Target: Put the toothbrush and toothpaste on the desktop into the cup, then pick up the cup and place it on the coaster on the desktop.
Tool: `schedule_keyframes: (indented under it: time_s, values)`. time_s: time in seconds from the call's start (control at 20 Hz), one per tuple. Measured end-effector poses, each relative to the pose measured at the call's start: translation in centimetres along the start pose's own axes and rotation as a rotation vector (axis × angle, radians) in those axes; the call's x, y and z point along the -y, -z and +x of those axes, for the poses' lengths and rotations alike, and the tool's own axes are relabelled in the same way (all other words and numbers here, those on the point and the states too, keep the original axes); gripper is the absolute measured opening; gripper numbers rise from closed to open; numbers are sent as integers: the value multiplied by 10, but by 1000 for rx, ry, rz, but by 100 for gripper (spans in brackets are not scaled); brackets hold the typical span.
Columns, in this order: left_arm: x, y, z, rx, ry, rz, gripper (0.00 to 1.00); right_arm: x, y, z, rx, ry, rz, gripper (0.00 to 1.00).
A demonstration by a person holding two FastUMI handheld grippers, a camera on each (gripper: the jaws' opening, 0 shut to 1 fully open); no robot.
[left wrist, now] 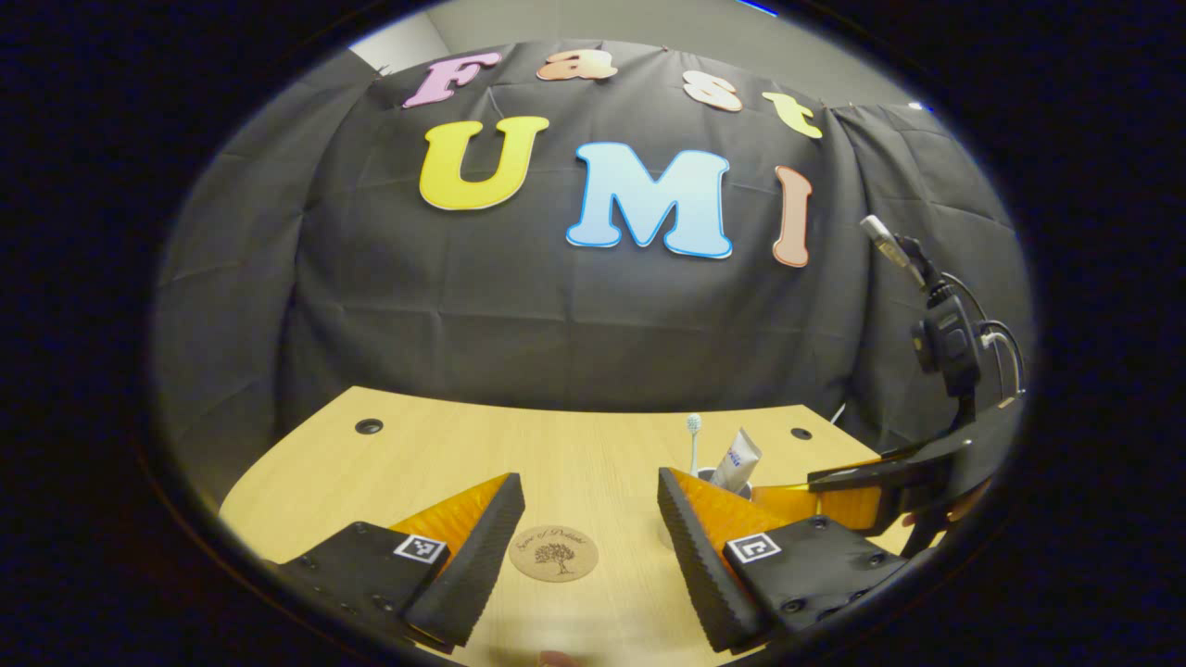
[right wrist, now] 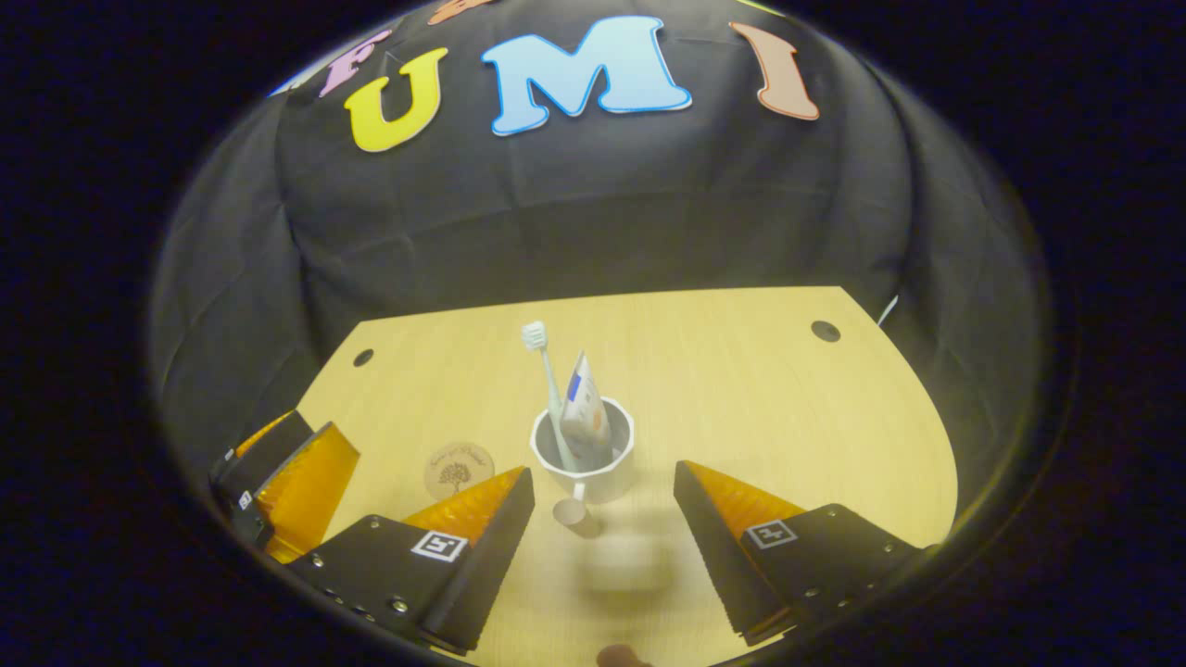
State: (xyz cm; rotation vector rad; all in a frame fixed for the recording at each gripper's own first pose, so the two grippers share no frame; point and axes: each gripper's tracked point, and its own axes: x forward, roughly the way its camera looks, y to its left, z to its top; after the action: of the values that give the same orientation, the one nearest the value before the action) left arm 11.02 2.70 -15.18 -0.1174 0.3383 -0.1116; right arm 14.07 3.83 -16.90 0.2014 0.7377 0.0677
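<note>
Coaster [left wrist: 554, 553]: tree emblem under cursive line, too small to read. Toothpaste [left wrist: 737, 460]: label print illegible. Tongs carry square coded markers.

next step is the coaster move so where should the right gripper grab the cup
Grip the cup across its round white wall, below the rim, coming from the near side where the open right gripper already faces it. The toothbrush and toothpaste stick out the top, blocking a top-down grasp.

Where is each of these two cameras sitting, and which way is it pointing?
Left gripper view: rides on the left gripper, facing forward over the coaster; its own fingers show, the right gripper beyond.
Right gripper view: rides on the right gripper, facing the cup.
Shared: desk, coaster, cup, toothbrush, toothpaste.
</note>
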Motion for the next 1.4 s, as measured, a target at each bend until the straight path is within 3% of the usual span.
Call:
schedule_keyframes:
  time_s: [0.05,0.1,0.2,0.25,0.35,0.4,0.9,1.05,1.1,1.15,1.25,1.35,1.4]
  values:
    - [-2,0,-2,-3,0,-3,94,-1,5,6,-39,6,2,93]
    - [-4,0,-4,-7,0,-5,89,-4,8,11,-75,3,7,94]
    - [-6,4,-4,-20,1,-13,94,-10,15,21,-130,-6,18,93]
    - [-7,5,-3,-26,2,-18,89,-10,19,26,-159,-5,20,93]
    - [-8,8,-3,-36,3,-26,89,-12,25,35,-207,5,21,94]
    - [-9,10,-3,-41,4,-29,94,-12,27,39,-228,9,21,94]
    - [-21,31,2,-99,-6,-71,94,-15,44,70,-421,47,3,92]
    - [-22,34,3,-108,-4,-79,94,-15,50,77,-461,58,-14,86]
    - [-22,34,2,-108,-5,-81,94,-16,51,80,-467,58,-13,78]
    - [-23,35,3,-109,-5,-81,94,-15,52,80,-475,62,-11,82]
    - [-25,36,3,-112,-8,-83,94,-15,55,83,-488,60,-3,69]
    - [-26,37,1,-114,-11,-87,94,-12,58,86,-497,69,-5,68]
    - [-27,38,2,-117,-13,-89,94,-11,57,85,-500,68,-6,59]
